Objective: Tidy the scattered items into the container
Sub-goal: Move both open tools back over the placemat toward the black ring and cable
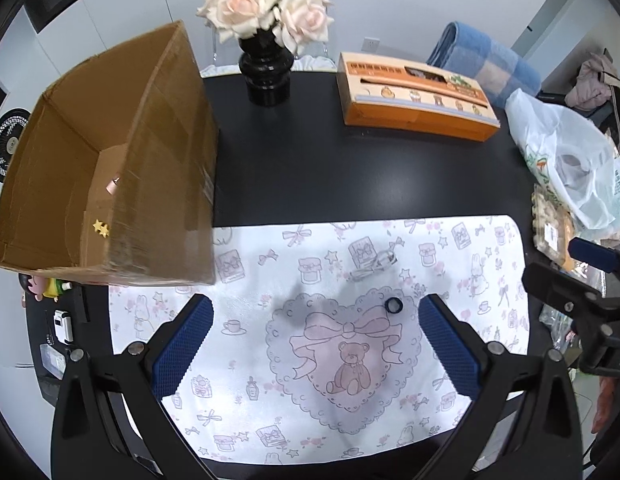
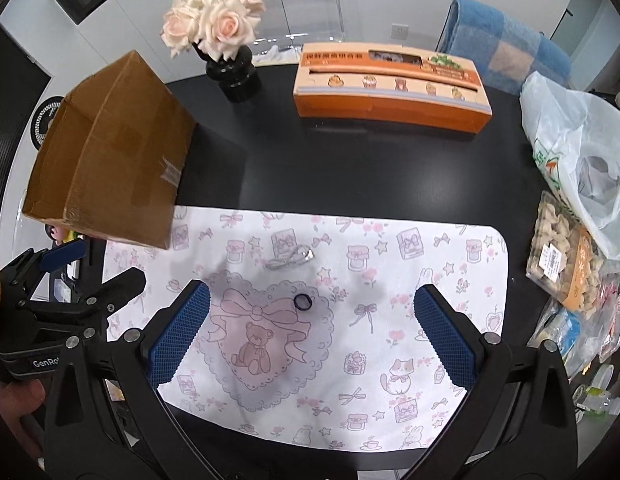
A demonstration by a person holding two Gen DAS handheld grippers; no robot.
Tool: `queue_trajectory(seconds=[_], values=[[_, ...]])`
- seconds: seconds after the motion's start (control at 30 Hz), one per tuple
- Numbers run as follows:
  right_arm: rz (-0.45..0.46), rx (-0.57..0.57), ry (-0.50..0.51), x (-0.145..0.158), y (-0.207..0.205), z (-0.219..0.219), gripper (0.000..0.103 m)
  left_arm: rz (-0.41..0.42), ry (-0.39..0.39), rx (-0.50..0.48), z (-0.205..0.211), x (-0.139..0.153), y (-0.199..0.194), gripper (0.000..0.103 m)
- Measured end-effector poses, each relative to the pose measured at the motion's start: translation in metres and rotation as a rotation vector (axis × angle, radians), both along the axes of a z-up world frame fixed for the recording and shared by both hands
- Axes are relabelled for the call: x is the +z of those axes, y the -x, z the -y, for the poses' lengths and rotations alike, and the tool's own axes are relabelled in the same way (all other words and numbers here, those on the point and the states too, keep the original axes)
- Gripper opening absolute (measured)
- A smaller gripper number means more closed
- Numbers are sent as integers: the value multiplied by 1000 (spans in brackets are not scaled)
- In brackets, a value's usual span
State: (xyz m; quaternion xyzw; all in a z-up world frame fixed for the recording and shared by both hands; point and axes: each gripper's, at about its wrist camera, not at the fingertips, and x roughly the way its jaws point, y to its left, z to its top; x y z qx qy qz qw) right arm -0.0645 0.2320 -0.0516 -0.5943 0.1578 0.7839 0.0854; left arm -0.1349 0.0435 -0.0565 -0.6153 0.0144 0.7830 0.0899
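An open cardboard box (image 1: 122,168) (image 2: 110,160) stands at the left on the black table; small star-shaped and pink items (image 1: 101,227) lie inside it. On the printed white mat (image 1: 270,360) (image 2: 390,320) lie a small black ring (image 1: 393,305) (image 2: 302,301) and a coiled white cable with a plug (image 1: 374,266) (image 2: 290,261). My left gripper (image 1: 316,344) hovers open over the mat, the ring just ahead between its blue fingers. My right gripper (image 2: 312,336) is open too, above the mat, ring ahead of it. Neither holds anything.
At the back stand a black vase of pale roses (image 1: 266,76) (image 2: 234,76) and an orange box (image 1: 414,96) (image 2: 390,88). A white plastic bag (image 1: 562,156) (image 2: 582,168) and food packs (image 2: 566,256) crowd the right edge. Small items lie left of the mat (image 1: 62,324).
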Motion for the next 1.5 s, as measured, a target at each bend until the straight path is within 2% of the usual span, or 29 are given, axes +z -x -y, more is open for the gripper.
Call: queue_trajectory(seconds=[0.37, 0.7, 0.77, 0.83, 1.07, 1.1, 1.13, 1.17, 1.2, 1.3, 1.5], values=[[75, -10, 43, -52, -7, -18, 101, 55, 29, -50, -22, -51, 7, 102], [153, 4, 64, -105, -4, -23, 96, 123, 12, -41, -28, -105, 10, 102], [170, 14, 62, -114, -4, -22, 88, 137, 9, -51, -31, -115, 11, 92], [189, 23, 62, -124, -4, -21, 85, 148, 16, -67, -35, -124, 11, 86], [235, 39, 91, -156, -1, -19, 75, 169, 13, -117, -45, -150, 16, 83], [239, 42, 94, -161, -1, -19, 74, 167, 14, -123, -47, -154, 17, 79], [244, 47, 99, -165, 0, -18, 71, 167, 14, -130, -49, -158, 19, 63], [249, 52, 103, -171, 1, -18, 67, 173, 18, -139, -51, -164, 20, 52], [254, 58, 108, -176, 3, -18, 66, 182, 23, -148, -53, -170, 22, 50], [276, 82, 120, -191, 7, -14, 63, 196, 15, -168, -58, -182, 26, 49], [294, 132, 138, -210, 14, -2, 62, 196, -8, -199, -65, -190, 32, 49]])
